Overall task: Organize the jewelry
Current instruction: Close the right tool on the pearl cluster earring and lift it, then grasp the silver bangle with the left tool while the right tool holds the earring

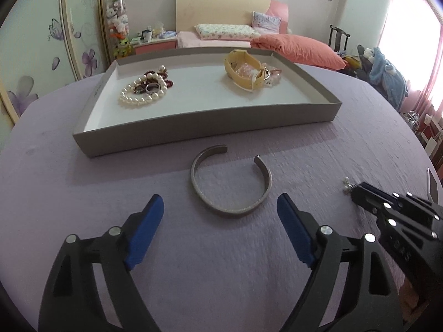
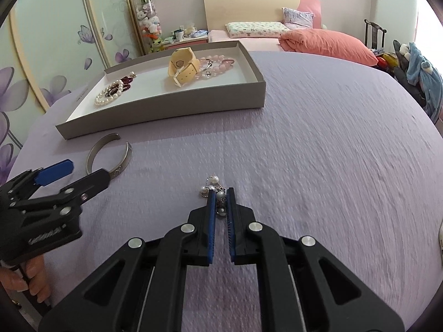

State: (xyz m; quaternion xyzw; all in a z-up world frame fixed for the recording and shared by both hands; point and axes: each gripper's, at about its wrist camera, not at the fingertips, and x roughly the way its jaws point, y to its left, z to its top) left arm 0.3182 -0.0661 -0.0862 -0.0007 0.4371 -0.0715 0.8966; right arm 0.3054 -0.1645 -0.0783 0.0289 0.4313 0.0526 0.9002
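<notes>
Between right gripper (image 2: 221, 193) jaws: pearl charm (image 2: 220, 197) (pinched); cuff (image 1: 231, 181) ahead of left gripper (image 1: 220, 204).

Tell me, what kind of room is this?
Most likely a bedroom: there is a bed with pillows against the far wall, a pink duvet on it, and a tall case of plush toys beside a flower-patterned wardrobe door.

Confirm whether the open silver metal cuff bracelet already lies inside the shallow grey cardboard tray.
No: the open silver metal cuff bracelet lies on the lilac tablecloth, just in front of the shallow grey cardboard tray.
</notes>
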